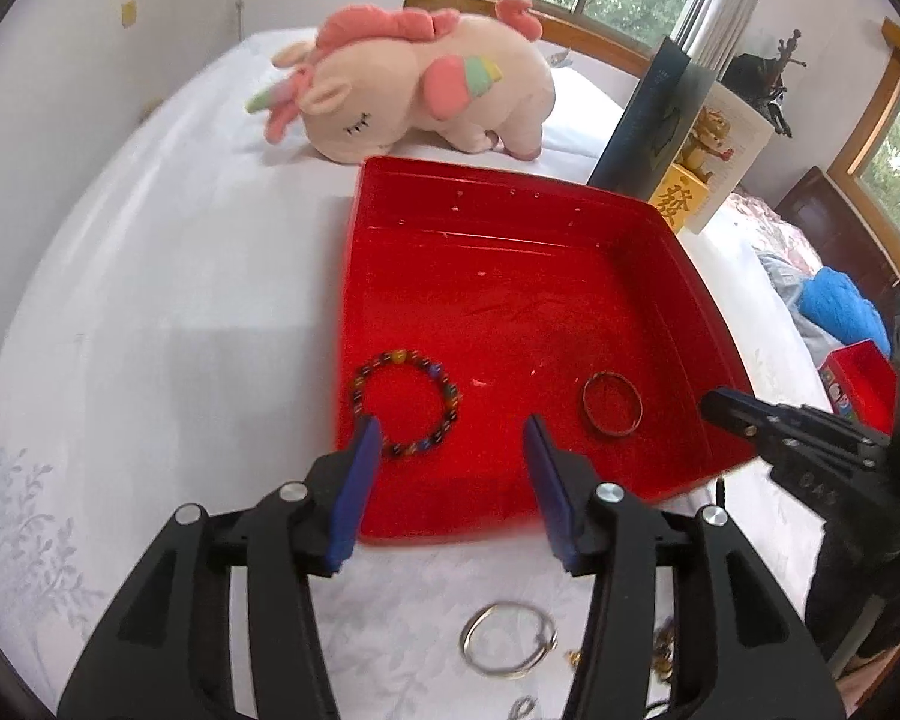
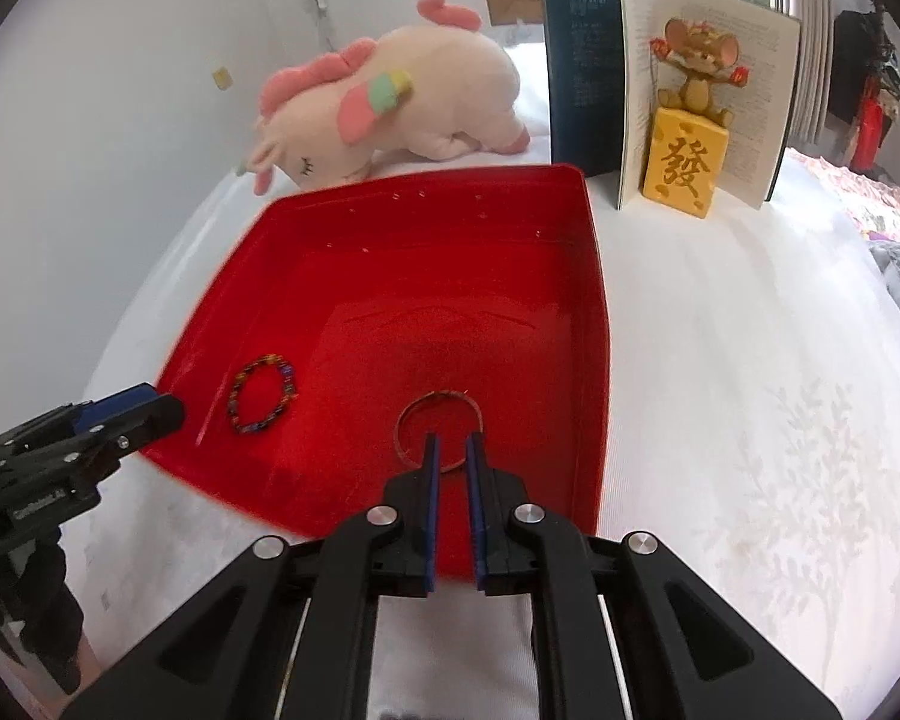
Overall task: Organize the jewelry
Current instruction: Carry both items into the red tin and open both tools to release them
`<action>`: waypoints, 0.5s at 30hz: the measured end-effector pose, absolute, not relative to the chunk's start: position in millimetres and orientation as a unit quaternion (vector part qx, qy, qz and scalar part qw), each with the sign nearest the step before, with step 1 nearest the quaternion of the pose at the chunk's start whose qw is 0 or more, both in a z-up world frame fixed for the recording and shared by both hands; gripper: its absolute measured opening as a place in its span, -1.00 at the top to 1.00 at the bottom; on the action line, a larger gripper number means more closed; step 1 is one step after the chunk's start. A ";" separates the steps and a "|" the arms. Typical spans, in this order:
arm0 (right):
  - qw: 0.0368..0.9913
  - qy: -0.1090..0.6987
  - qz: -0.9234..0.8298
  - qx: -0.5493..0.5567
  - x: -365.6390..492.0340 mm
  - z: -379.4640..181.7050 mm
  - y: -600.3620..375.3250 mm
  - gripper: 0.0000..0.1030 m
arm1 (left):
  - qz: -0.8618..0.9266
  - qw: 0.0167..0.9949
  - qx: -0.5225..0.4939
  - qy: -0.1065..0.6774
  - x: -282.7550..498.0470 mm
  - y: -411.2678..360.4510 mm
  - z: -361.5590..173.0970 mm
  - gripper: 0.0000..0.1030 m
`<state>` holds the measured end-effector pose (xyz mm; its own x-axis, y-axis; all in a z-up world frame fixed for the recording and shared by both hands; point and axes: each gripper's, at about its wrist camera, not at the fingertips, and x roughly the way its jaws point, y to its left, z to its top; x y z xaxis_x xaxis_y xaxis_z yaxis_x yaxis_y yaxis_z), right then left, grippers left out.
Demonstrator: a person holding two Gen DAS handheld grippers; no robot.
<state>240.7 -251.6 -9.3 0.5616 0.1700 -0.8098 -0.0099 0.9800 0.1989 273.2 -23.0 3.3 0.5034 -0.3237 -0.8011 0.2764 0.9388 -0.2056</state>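
1. Left gripper [image 1: 453, 438] is hanging about half open over the near edge of the red tray [image 1: 510, 192], gripping nothing; the beaded bracelet [image 1: 406, 403] is lying in the tray, just beyond its left pad.
2. Right gripper [image 2: 450, 450] is standing with a narrow gap, empty; the thin bangle [image 2: 440, 432] is lying just past its tips.
3. Placing seems finished for these two; the silver ring [image 1: 508, 638], waiting on the cloth below the left gripper, is probably next and is needing a wider opening.

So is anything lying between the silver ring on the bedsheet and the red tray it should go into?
Nothing visible: the silver ring lies on bare sheet just short of the red tray, whose low near wall is the only thing to clear.
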 end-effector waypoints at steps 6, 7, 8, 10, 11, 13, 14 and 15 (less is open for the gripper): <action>0.887 0.446 0.077 0.087 202.0 -1.4 -252.3 0.77 | -0.161 0.881 -0.020 0.444 230.9 -1.1 7.7 -0.04; 0.887 0.446 0.080 0.089 198.1 -2.9 -252.4 0.76 | -0.158 0.881 -0.020 0.445 223.3 2.7 5.5 -0.07; 0.887 0.446 0.082 0.091 194.7 -3.8 -253.5 0.76 | -0.158 0.881 -0.021 0.446 217.6 5.5 3.0 -0.07; 0.885 0.446 0.089 0.098 186.6 -8.2 -254.1 0.76 | -0.156 0.877 -0.021 0.454 210.1 8.7 -2.5 -0.07; 0.885 0.446 0.091 0.101 182.4 -9.9 -255.7 0.76 | -0.155 0.874 -0.021 0.459 207.3 9.6 -6.2 -0.07; 0.883 0.447 0.090 0.108 174.1 -15.8 -258.3 0.76 | -0.153 0.870 -0.020 0.469 201.3 10.3 -15.0 -0.07; 0.883 0.448 0.089 0.110 172.2 -18.2 -258.2 0.75 | -0.153 0.868 -0.016 0.472 198.9 8.9 -19.6 -0.07; 0.882 0.449 0.089 0.113 168.0 -21.9 -259.0 0.73 | -0.153 0.866 -0.013 0.475 195.7 7.6 -24.4 -0.07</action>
